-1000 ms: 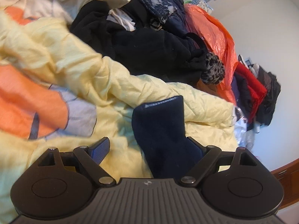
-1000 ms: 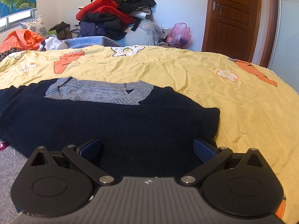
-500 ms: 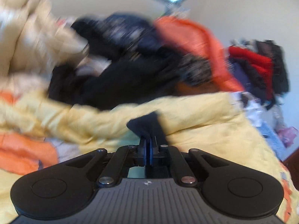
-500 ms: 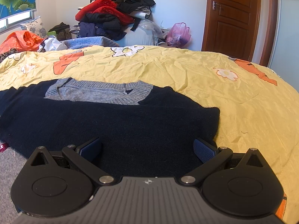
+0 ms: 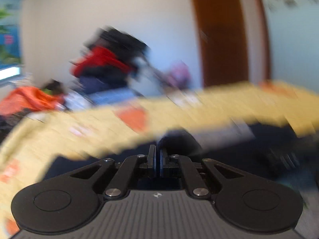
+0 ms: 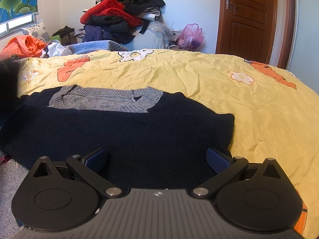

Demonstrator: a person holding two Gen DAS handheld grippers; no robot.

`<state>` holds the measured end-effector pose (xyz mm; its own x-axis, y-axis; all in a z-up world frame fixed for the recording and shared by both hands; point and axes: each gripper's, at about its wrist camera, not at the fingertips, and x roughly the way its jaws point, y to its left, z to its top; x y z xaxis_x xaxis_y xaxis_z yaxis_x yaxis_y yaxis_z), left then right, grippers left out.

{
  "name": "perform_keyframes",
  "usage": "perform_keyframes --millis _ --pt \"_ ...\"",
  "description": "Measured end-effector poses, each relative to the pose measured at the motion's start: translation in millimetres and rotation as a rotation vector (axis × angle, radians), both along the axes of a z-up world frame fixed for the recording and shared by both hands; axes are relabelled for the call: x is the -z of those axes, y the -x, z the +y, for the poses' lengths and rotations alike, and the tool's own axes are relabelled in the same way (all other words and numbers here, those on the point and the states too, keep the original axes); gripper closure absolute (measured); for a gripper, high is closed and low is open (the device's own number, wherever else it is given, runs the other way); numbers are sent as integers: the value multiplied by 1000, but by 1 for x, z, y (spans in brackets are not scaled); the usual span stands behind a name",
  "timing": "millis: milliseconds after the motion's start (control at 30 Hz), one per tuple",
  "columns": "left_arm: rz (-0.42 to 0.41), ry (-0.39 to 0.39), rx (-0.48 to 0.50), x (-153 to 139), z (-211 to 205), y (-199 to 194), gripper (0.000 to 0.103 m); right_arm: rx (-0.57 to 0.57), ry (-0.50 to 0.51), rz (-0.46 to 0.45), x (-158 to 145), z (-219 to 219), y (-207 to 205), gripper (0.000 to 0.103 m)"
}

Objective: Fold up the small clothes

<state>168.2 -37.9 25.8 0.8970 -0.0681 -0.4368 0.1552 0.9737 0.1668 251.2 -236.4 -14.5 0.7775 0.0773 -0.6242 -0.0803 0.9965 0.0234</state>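
The navy sweater (image 6: 123, 131) with its grey knitted collar (image 6: 107, 99) lay flat on the yellow bedspread (image 6: 199, 75), spread just ahead of the right gripper (image 6: 157, 157), whose blue pads stood wide apart above the knit, gripping nothing. The left gripper (image 5: 157, 159) had its jaws pressed together on a dark fold of the sweater's sleeve (image 5: 179, 143); that view was badly blurred. No brand, label or readable writing showed on the garment. Beyond the bed sat a heap of clothes (image 6: 119, 18), a pink plastic bag (image 6: 190, 35) and a brown door (image 6: 247, 18).
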Motion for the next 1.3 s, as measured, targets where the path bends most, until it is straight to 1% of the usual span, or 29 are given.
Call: perform_keyframes --millis 100,167,200,233,267,300,333,367,400,433,467,500,533,567,600,633,667,700,733,767,833,867,900,967,1067,1133,1167,1200,1300 --pt "93 -57 40 20 -16 1 98 0 -1 0 0 1 0 0" --pt "136 -72 72 21 -11 4 95 -1 -3 0 0 0 0 0" --pt "139 -55 86 16 -6 10 91 0 -3 0 0 0 0 0" --pt "134 -15 96 12 2 16 88 0 -3 0 0 0 0 0" --pt "130 44 101 7 14 24 70 0 -2 0 0 0 0 0" --pt "128 103 100 1 24 26 35 0 -1 0 0 0 0 0" --pt "118 167 83 0 37 35 16 0 -2 0 0 0 0 0" --pt "99 221 62 1 49 43 0 0 -2 0 0 0 0 0" --pt "77 262 45 3 59 49 0 0 -1 0 0 0 0 0" --pt "82 280 15 5 67 53 0 0 0 0 0 0 0 0" --pt "111 293 -31 12 75 53 0 -1 4 1 0 0 0 0" --pt "164 328 -96 20 83 51 0 -3 6 3 0 1 -1 0" --pt "213 384 -141 24 94 46 0 -11 8 6 -1 2 -2 0" --pt "213 438 -165 25 104 45 0 -13 6 24 -6 3 -5 0" --pt "196 486 -184 26 113 45 0 4 -35 46 -15 4 -8 1" --pt "186 517 -197 26 118 46 0 9 -136 48 -26 3 -8 1" --pt "179 529 -205 26 121 47 0 -8 -280 42 -38 1 -7 1" --pt "179 521 -204 26 120 48 0 -42 -424 55 -47 3 -9 1" --pt "182 504 -202 25 117 48 0 -91 -538 93 -52 9 -13 0" --pt "185 486 -201 24 115 48 0 -133 -619 148 -53 18 -20 0" --pt "188 472 -201 24 111 47 0 -169 -720 286 -42 38 -35 3" --pt "187 475 -201 24 112 48 0 -168 -749 337 -35 47 -41 13" --pt "185 481 -201 24 112 48 0 -170 -756 378 -27 55 -46 24" --pt "182 495 -199 24 112 45 0 -150 -714 419 -17 70 -51 32" --pt "179 508 -200 25 114 44 0 -148 -714 390 -16 82 -49 33" --pt "179 510 -201 25 114 43 0 -170 -694 389 -18 89 -47 55" --pt "179 511 -200 25 115 43 0 -185 -668 399 -19 91 -49 79" --pt "178 512 -200 26 115 43 0 -194 -639 394 -20 94 -47 82" --pt "177 517 -199 26 116 44 0 -248 -539 310 -40 92 -45 85"
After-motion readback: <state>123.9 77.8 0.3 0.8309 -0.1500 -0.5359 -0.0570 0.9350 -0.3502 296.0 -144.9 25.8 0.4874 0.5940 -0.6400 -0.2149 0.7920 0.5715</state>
